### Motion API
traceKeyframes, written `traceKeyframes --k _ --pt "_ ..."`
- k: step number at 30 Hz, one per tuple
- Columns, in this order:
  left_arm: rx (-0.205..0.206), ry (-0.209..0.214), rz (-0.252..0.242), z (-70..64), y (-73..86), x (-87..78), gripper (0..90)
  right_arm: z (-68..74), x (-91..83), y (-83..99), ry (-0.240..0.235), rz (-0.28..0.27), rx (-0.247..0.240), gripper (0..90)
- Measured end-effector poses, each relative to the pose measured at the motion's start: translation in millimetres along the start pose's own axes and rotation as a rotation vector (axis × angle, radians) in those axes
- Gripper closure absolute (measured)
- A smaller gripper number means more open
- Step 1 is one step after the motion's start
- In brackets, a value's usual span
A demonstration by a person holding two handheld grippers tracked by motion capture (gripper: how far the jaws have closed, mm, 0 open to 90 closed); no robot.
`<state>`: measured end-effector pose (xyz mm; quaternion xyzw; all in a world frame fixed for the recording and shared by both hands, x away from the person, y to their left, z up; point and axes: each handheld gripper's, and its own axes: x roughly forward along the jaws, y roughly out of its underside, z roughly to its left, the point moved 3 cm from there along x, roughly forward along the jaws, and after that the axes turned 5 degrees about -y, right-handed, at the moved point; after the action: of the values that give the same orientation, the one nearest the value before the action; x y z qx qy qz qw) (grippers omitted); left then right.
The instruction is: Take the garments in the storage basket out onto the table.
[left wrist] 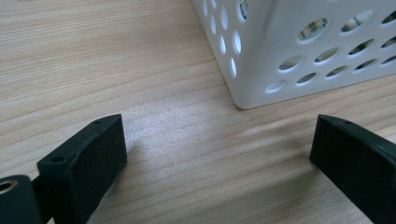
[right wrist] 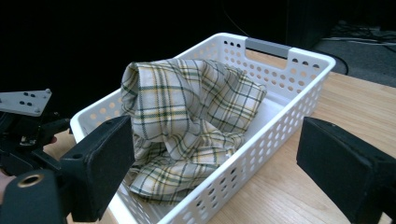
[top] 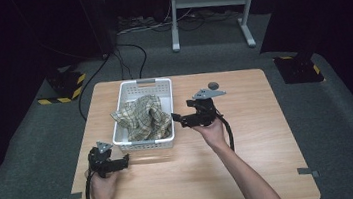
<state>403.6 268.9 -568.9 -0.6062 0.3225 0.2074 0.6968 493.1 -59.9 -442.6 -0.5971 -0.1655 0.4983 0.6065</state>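
This is looking like a lab or a recording studio, not a home. A single wooden table (top: pixel 253 171) is standing on grey carpet (top: pixel 338 126), with dark curtains hanging all around it. Pieces of yellow-and-black hazard tape (top: pixel 65 87) are marking dark stands at both sides. Cables (top: pixel 129 54) are running over the floor behind, near the white metal frame (top: pixel 208 0) of another stand. Small tape marks (top: pixel 306 171) are sitting at the table's edges.

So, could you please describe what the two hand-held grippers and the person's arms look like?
Both are black. The left hand-held gripper and the right hand-held gripper each carry a grey three-cornered plate on top and trail a black cable. Their jaws are broad, blocky black pads with small screw holes. The forearms are bare, with no sleeves visible.
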Motion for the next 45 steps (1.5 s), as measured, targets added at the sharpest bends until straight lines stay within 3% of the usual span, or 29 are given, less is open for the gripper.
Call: traceKeyframes --k 10,21,30,40,45 --pt "0.0 0.0 0.0 0.0 0.0 0.0 3.9 10.1 10.6 -5.1 -0.043 0.009 -0.009 11.0" --pt "0.0 0.0 0.0 0.0 0.0 -0.1 3.9 19.2 25.2 -5.7 -0.063 0.036 -0.031 11.3" --pt "0.0 0.0 0.0 0.1 0.0 -0.1 3.9 24.7 39.9 -3.5 -0.08 0.044 -0.022 14.6" --pt "-0.002 0.0 0.0 0.1 0.2 -0.3 4.2 25.3 53.6 -1.6 -0.047 0.057 -0.023 20.4" --pt "-0.002 0.0 -0.001 0.2 0.3 -0.4 4.4 27.1 59.1 -1.7 -0.009 0.052 -0.05 30.9"
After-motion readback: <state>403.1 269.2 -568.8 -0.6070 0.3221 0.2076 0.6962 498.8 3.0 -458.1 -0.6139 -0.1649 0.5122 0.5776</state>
